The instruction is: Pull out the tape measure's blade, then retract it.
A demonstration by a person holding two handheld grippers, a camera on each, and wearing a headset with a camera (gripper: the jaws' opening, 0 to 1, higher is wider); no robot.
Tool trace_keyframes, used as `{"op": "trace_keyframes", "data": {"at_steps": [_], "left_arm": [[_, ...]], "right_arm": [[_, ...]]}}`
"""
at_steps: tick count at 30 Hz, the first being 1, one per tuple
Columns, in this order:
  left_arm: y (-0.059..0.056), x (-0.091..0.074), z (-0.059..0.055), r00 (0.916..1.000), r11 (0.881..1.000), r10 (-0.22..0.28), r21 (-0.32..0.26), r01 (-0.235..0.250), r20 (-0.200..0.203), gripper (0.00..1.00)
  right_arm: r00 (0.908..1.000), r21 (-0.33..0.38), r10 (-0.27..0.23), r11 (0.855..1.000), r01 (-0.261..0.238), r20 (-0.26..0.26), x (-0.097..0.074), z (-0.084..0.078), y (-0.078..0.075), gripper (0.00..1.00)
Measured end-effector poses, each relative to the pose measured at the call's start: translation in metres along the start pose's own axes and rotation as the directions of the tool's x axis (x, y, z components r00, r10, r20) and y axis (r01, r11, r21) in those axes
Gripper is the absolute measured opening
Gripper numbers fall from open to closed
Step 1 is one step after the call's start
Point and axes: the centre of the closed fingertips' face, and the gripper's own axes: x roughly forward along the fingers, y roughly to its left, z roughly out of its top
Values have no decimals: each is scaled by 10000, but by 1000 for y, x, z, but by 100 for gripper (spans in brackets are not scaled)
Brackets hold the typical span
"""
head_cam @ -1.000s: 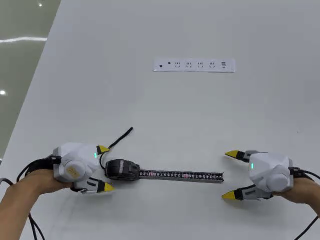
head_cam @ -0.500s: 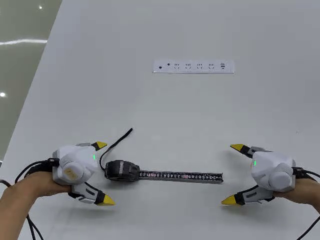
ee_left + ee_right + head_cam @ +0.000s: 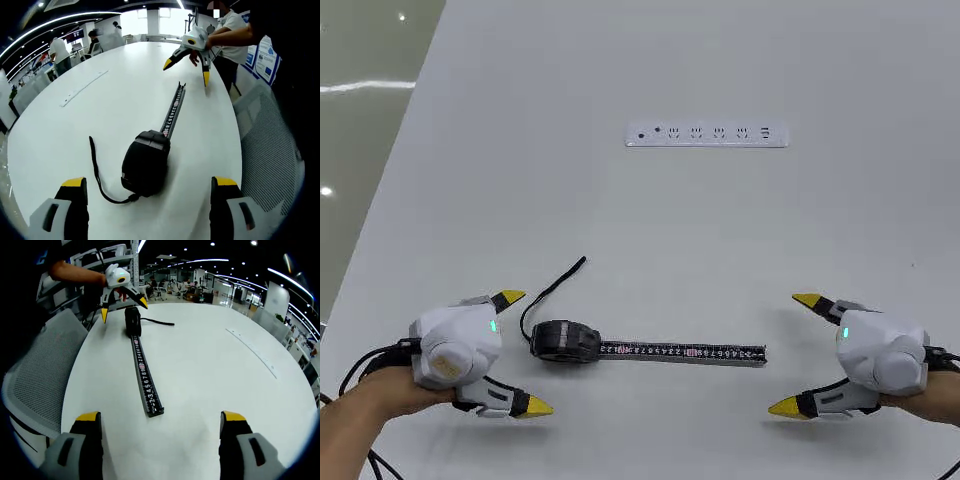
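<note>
A black tape measure case [image 3: 565,341] lies on the white table with its blade [image 3: 682,352] drawn out to the right, flat on the surface. Its black wrist strap [image 3: 546,292] curls away to the upper left. My left gripper [image 3: 518,352] stands open just left of the case, apart from it; the case [image 3: 146,161] and blade [image 3: 173,108] lie ahead of my left gripper [image 3: 149,189] between its yellow-tipped fingers. My right gripper [image 3: 798,353] is open a little right of the blade's end hook. The blade [image 3: 145,378] and case [image 3: 132,320] run away from my right gripper [image 3: 162,421].
A white power strip [image 3: 706,134] lies flat on the table [image 3: 650,230] farther back, centre. The table's left edge [image 3: 395,150] drops to a glossy floor. A mesh chair [image 3: 35,375] stands by the table. People stand in the background of the left gripper view.
My left gripper has let go of the tape case and drawn back left, jaws widened. My right gripper has moved a little right and down, away from the blade's tip. Tape measure has not moved.
</note>
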Motion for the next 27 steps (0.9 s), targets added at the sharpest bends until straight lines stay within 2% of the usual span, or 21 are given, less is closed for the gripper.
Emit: {"op": "trace_keyframes", "data": {"at_steps": [5,8,10,19,27], "left_arm": [[-7,-5,1,9982,9987,432,-296,-420,404,100],[-12,-6,2,9938,9953,801,-598,-756,768,100],[-13,-8,4,9882,9912,1093,-870,-1002,1071,100],[-26,-13,4,9705,9732,1782,-1748,-1495,1624,100],[-35,-17,9,9437,9477,2541,-2493,-1992,2118,100]], "right_arm": [[9989,246,-396,9989,389,266,-4,1,5,100],[9970,478,-627,9970,606,446,-7,1,11,100],[9958,576,-758,9957,728,519,-8,2,15,100],[9870,1108,-1337,9861,1236,896,-11,6,28,100],[9750,1512,-1852,9744,1661,1227,-14,10,41,100]]}}
